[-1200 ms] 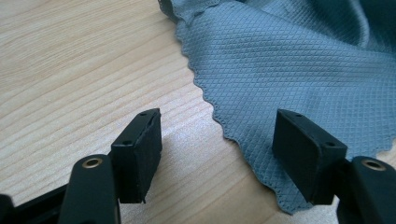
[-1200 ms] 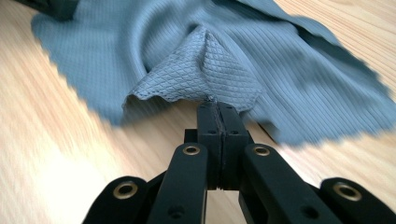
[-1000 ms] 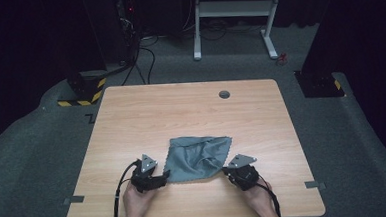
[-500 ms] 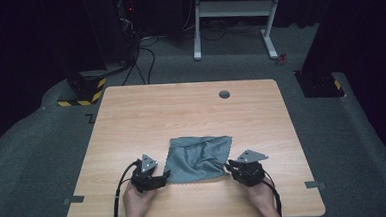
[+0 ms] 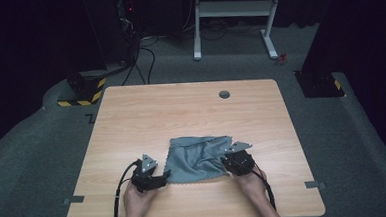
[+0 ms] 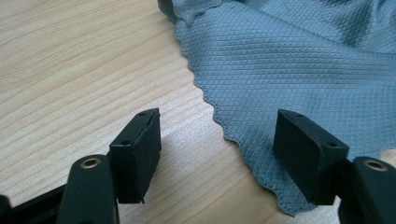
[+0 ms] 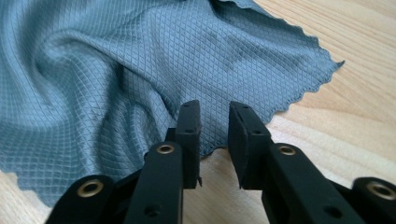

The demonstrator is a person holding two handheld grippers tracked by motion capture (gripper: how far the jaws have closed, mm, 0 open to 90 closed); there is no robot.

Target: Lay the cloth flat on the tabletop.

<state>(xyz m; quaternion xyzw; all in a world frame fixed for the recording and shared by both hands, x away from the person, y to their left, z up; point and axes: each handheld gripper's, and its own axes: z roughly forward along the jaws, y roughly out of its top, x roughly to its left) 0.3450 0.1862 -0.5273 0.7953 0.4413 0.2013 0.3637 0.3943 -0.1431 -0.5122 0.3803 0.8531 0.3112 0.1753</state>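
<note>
In my left hand-held gripper (image 6: 219,154) view the cloth (image 6: 299,70) runs off the top and right edges, so its far side is cut off. From above, my forearms leave at the bottom edge, and my hand-held grippers' jaws are too small to read.

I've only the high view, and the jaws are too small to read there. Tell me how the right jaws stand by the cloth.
Observer: The right gripper has just been opening its jaws. They stand slightly apart with nothing pinched, and the cloth edge is just past their tips.
Operator: Now give me the left.
Observer: The left gripper is wide open, with one jaw over the cloth's corner and the other over bare table.
Operator: Describe the cloth's edge.
Observer: It is scalloped, and the fabric has a diamond weave.
</note>
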